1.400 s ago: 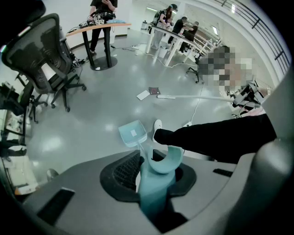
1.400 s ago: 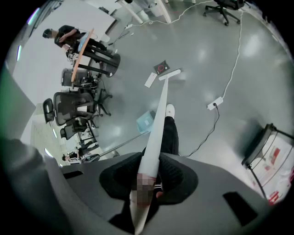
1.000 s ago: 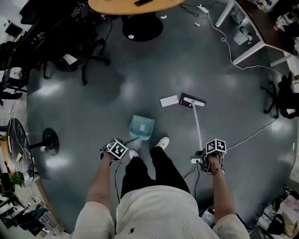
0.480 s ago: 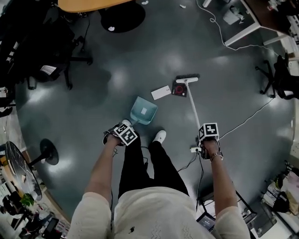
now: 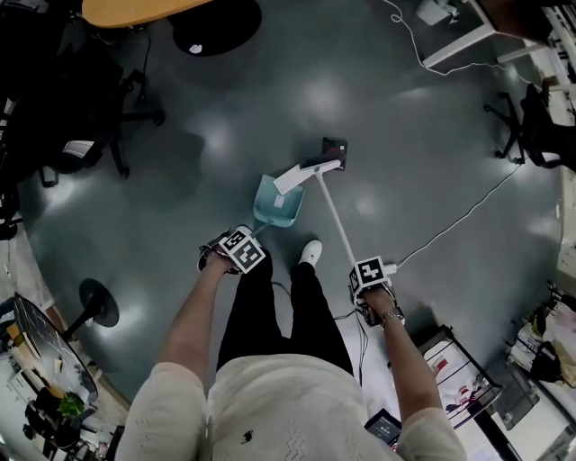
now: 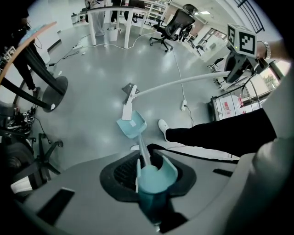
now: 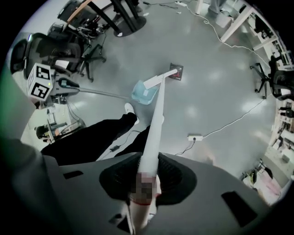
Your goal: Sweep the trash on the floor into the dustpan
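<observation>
The left gripper (image 6: 149,170) has its jaws closed on the moulded teal plastic grip of the dustpan (image 5: 275,202). A thin stem runs from that grip down to the pan. The pan is a shallow, square-sided scoop that rests on the glossy grey-green floor (image 5: 405,108), just ahead of the person's white shoe (image 5: 309,252).

The right gripper (image 7: 148,176) is clamped around the smooth, round white handle of the broom (image 5: 335,221). The handle slants forward and to the left, down to the narrow broom head (image 5: 325,165).

A flat white rectangular sheet of paper (image 5: 289,178) lies against the head on the dustpan side. Its near end overlaps the rim of the pan's mouth; in the left gripper view it looks tilted up into the opening. A dark square card (image 5: 334,148) with a reddish mark lies flat on the floor just beyond the broom head, outside the pan.

A thin white cable (image 5: 459,219) snakes across the floor to the right and ends at a white power strip (image 7: 194,137). A round wooden tabletop (image 5: 135,10) on a black disc base and a black wheeled office chair (image 5: 90,117) stand at the far left.
</observation>
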The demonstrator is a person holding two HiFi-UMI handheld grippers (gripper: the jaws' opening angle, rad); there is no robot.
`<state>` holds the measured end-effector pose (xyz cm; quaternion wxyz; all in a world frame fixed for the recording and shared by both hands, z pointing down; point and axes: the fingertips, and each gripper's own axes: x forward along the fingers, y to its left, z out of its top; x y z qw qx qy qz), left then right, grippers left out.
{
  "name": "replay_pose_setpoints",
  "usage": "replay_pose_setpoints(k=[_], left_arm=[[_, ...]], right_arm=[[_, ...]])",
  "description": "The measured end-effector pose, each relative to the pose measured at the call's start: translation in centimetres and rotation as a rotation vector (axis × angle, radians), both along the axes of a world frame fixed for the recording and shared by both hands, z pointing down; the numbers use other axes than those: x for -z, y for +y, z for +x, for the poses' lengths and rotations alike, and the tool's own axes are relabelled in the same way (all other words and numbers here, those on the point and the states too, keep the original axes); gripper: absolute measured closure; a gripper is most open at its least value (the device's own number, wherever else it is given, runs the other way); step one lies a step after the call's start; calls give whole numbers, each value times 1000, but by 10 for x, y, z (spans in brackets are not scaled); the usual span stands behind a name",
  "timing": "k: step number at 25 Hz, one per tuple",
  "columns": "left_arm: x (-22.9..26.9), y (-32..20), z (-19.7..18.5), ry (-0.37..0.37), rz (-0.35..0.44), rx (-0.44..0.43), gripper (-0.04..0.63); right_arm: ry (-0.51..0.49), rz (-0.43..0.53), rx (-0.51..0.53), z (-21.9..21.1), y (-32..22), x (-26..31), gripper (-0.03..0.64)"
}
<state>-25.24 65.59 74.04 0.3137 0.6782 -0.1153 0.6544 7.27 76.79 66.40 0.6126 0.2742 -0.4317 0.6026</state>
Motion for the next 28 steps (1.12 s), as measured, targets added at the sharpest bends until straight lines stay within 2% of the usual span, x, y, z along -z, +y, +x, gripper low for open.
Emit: replay_pose_setpoints(k=[5, 9, 12, 15, 19, 20, 24, 28], left_arm=[[1, 6, 1, 3, 6, -2, 503], [-1, 6, 0, 13, 9, 17, 503], [-1, 4, -5, 14, 12, 4, 503], [3, 1, -14, 36, 53, -27, 503], [15, -7, -22, 58, 97, -69, 503], [18, -9, -25, 55, 100, -79, 503], [25, -21, -38, 36, 115, -95, 503], [37, -40, -52, 27, 138, -54, 503]], right_arm=[[-43, -46, 87, -29, 29, 14, 518], [-99, -80, 97, -52, 44, 24, 518], [-123, -79, 58, -66, 51, 32, 518], [-159, -90, -80, -85, 55, 44, 518], [-274, -125, -431, -110, 53, 70, 518], [-291, -123, -492, -111, 53, 77, 518], [-287, -69, -573, -104, 54, 96, 518], [-274, 7, -647, -86, 23, 109, 518]])
